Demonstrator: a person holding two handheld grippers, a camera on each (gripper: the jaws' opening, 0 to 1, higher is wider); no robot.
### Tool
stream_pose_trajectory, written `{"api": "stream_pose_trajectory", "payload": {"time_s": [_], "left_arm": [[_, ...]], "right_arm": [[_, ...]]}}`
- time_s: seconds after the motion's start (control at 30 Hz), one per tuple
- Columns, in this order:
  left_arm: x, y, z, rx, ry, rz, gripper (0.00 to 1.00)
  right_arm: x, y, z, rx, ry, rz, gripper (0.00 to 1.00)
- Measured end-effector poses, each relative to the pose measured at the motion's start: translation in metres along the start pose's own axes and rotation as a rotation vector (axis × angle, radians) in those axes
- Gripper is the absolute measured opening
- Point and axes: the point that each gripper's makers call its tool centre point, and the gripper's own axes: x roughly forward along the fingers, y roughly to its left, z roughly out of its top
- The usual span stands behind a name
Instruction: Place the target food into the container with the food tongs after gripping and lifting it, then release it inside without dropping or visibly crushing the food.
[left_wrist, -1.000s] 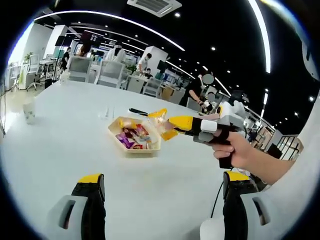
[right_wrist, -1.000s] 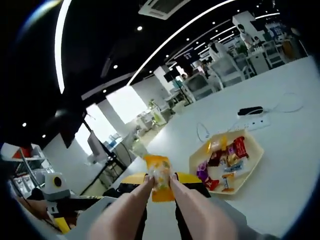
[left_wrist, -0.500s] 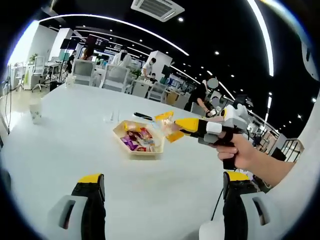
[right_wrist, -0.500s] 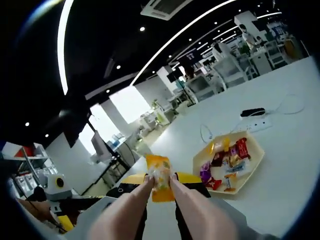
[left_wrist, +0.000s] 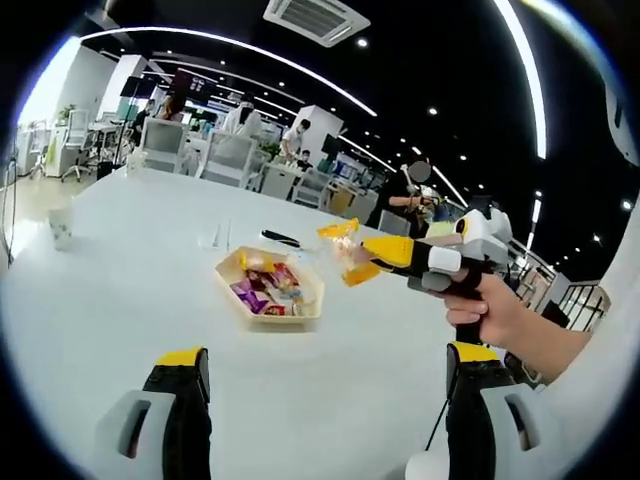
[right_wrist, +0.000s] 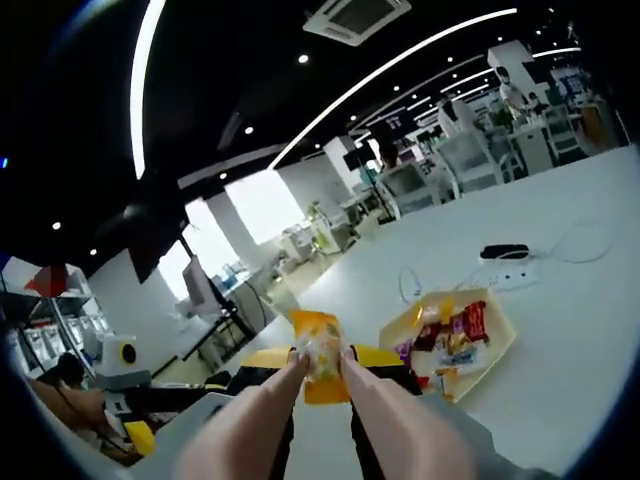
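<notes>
My right gripper (right_wrist: 318, 372) grips tongs (right_wrist: 300, 400) pinching snack (right_wrist: 318, 356), lifted. Placing in tray (right_wrist: 500, 345) remains. Left gripper (left_wrist: 325, 395) wide, idle.

— How many trays?
— One tray (left_wrist: 311, 312), with lots of snacks (right_wrist: 455, 338) in it.
— And cups?
— One cup (left_wrist: 60, 227).
— Snack packs up high?
— One pack (right_wrist: 318, 352).

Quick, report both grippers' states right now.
Left gripper: open, jaws wide apart over the white table, holding nothing.
Right gripper: shut on the small orange-yellow snack packet, held in the air short of the pale hexagonal tray.
</notes>
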Motion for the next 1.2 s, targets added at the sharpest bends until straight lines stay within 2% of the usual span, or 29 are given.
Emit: {"api": "stream_pose_trajectory", "payload": {"time_s": [0.13,0.5,0.83,1.03,1.2], "left_arm": [[0.0,-0.002,0.002,-0.005,-0.007,-0.008,0.99],[0.005,-0.008,-0.007,0.006,0.029,-0.039,0.99],[-0.002,-0.005,-0.006,0.009,0.018,-0.038,0.99],[-0.008,-0.004,-0.006,0.017,0.012,-0.028,0.99],[-0.011,-0.003,-0.002,0.024,-0.005,-0.021,0.99]], "right_arm": [[-0.001,-0.004,0.004,-0.009,-0.009,-0.011,0.2],[-0.006,-0.004,0.002,0.016,-0.027,-0.028,0.2],[-0.01,0.003,0.016,0.043,-0.062,-0.014,0.2],[-0.01,0.011,0.024,0.029,-0.075,0.003,0.2],[-0.011,0.009,0.032,0.034,-0.085,-0.003,0.2]]}}
